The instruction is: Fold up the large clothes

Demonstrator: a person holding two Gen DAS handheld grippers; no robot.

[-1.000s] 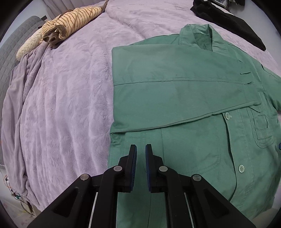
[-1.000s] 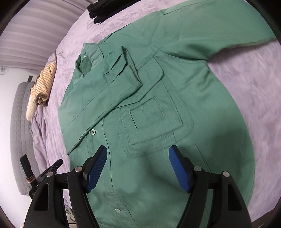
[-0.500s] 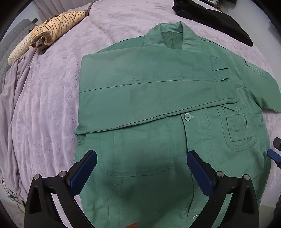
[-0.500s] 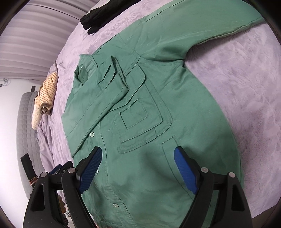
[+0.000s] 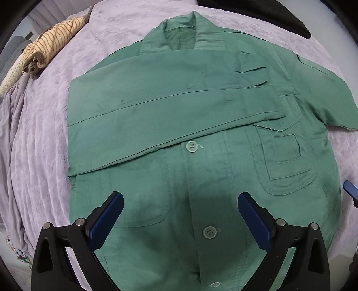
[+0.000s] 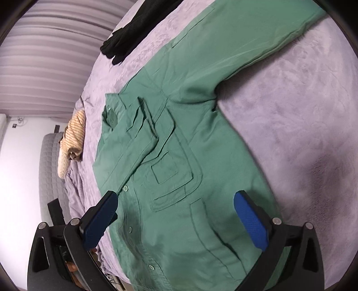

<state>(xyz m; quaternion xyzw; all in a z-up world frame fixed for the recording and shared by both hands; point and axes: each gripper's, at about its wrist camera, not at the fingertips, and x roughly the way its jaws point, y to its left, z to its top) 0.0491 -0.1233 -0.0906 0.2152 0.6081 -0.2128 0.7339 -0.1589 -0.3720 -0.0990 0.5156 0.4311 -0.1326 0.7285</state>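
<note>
A green button-up jacket [image 5: 201,134] lies flat, front up, on the lilac bedspread [image 5: 38,138]. One sleeve is folded across its chest [image 5: 156,107]; the other sleeve [image 6: 252,40] lies stretched out to the side. My left gripper [image 5: 180,215] is open and empty above the jacket's lower front, near a button [image 5: 209,231]. My right gripper [image 6: 175,217] is open and empty above the jacket's [image 6: 179,156] pocket side and hem. A blue pad of the right gripper [image 5: 350,189] shows at the left wrist view's right edge.
A folded striped tan garment [image 5: 49,44] lies at the bed's far left; it also shows in the right wrist view [image 6: 73,138]. A black garment [image 5: 268,13] lies at the far end of the bed [image 6: 134,29]. A grey quilted headboard [image 6: 51,174] stands beside the bed.
My left gripper opened from shut and moved right over the jacket's middle. My right gripper stayed open and shifted toward the jacket's outstretched-sleeve side.
</note>
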